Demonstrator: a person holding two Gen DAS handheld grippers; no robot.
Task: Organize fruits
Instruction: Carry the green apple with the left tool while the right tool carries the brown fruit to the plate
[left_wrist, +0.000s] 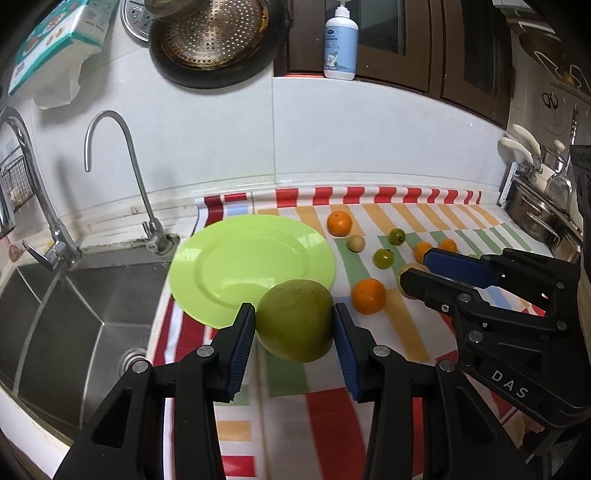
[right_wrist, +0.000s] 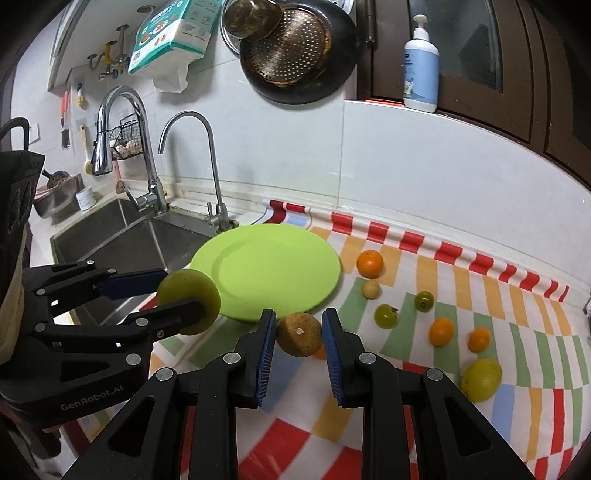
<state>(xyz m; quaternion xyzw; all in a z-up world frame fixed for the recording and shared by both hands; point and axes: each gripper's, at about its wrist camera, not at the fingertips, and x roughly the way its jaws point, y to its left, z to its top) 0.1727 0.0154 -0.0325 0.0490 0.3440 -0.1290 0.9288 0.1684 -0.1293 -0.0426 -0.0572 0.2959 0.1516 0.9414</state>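
My left gripper (left_wrist: 293, 314) is shut on a large green fruit (left_wrist: 295, 325), held just off the near rim of the empty lime-green plate (left_wrist: 236, 266). The right wrist view shows that left gripper (right_wrist: 183, 291) at the left with the green fruit (right_wrist: 188, 301). My right gripper (right_wrist: 299, 325) is shut on a round brownish-yellow fruit (right_wrist: 299, 334) in front of the plate (right_wrist: 266, 273). Loose on the striped cloth lie oranges (right_wrist: 369, 263), small green fruits (right_wrist: 386, 315), a beige one (right_wrist: 370, 288) and a yellow-green lemon (right_wrist: 481, 379).
A steel sink (left_wrist: 74, 302) with two faucets (left_wrist: 125, 155) lies left of the plate. Steel pots (left_wrist: 535, 218) stand at the far right. A pan and strainer (left_wrist: 214, 40) hang on the tiled wall, and a pump bottle (left_wrist: 340, 44) stands on the sill.
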